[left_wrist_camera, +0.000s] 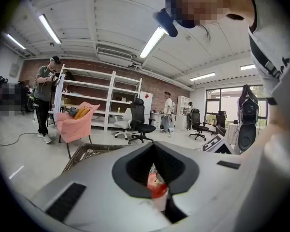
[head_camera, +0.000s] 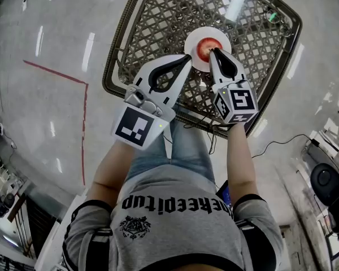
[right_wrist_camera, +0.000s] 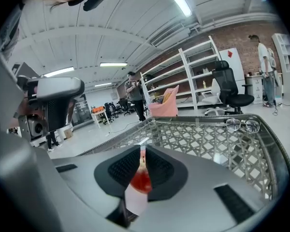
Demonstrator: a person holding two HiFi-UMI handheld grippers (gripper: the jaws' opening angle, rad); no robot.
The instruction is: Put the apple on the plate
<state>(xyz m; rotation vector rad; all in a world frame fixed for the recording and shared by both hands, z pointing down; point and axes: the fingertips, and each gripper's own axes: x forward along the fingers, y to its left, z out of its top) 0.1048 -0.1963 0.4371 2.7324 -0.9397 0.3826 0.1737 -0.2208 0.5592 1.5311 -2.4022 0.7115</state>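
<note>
Both tongs are closed on nothing. The left gripper has its jaws meeting at the tip, and the right gripper has its jaws together with only a thin slit between them. Just ahead of the right gripper's tip, touching or very nearly so, sits the round red apple; it lies slightly to the right of the left gripper's tip. The apple rests on the small round white plate, which holds nothing else. Under both spreads the brown woven-lattice table. By my reading the placing is done, and only drawing the tongs back is left.
</note>
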